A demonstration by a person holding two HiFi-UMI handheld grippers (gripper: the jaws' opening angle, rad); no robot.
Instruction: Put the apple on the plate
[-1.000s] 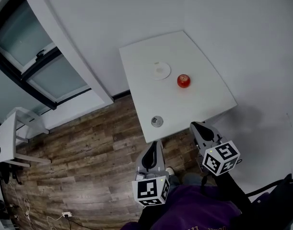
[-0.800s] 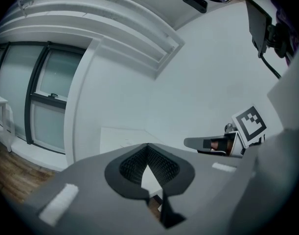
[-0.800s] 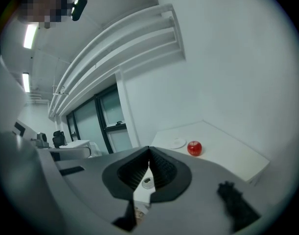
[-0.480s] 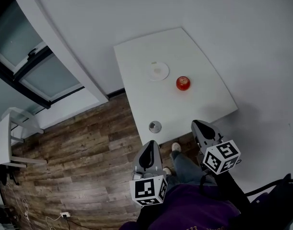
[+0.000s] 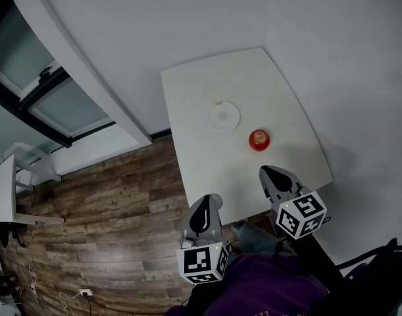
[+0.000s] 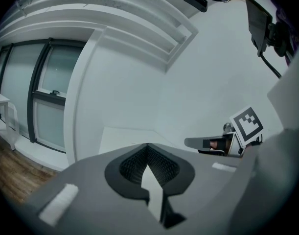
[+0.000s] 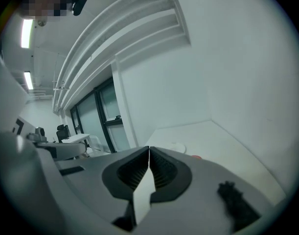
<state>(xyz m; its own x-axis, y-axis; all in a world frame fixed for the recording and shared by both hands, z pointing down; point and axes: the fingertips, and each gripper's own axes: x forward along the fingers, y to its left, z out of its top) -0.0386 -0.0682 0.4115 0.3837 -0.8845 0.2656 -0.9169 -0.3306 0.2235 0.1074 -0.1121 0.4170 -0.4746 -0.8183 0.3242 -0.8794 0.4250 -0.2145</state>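
**White Table in Room Corner: Apple Off the Plate, Both Claws Closed**

The apple is red and sits directly on the white table, toward the table's right edge in the head view. The plate is small, round and white. It lies near the apple, farther from the person and slightly left, with bare tabletop between the two.

The right gripper is held over the near edge of the table, short of the apple and not touching it. Its jaws are pressed together with nothing between them. The left gripper is at the near left edge of the table, well apart from the apple. Its jaws are also closed and empty.

The table stands in a corner formed by two white walls. Wood-plank floor extends to the left, with a dark-framed window beyond it. A purple garment on the person fills the lower edge of the head view.
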